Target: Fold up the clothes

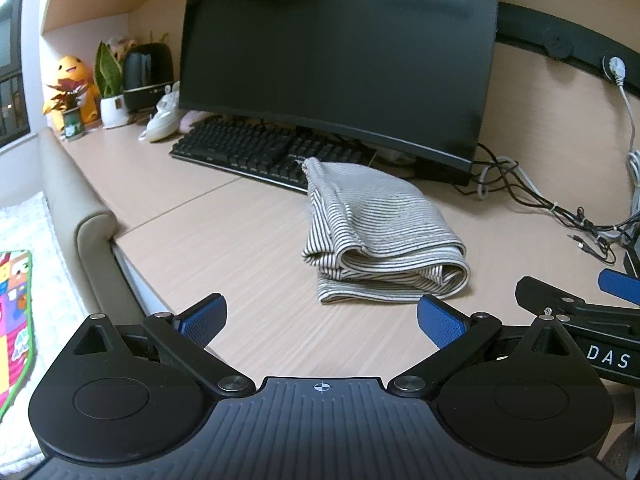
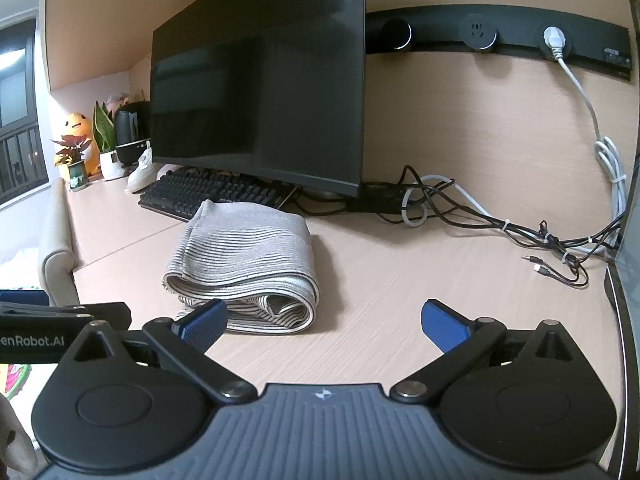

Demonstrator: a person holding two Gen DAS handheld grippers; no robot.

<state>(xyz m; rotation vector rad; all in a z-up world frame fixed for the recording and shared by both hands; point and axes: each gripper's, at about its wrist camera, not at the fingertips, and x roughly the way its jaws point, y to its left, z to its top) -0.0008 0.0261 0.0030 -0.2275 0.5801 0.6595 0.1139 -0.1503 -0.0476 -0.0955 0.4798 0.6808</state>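
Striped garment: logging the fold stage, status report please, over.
Left gripper open, empty. Right gripper open, empty. Striped garment folded on desk, far end against keyboard. Approach clear; cables off right.

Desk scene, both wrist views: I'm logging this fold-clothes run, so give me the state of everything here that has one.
Striped garment: folded into a layered bundle, lying flat on the desk, not held.
Left tool: open, empty, short of the garment.
Right tool: open, empty.
Monitor: screen dark.
Keyboard: on the desk, far end of garment resting against it.
White plug: seated in the wall socket.
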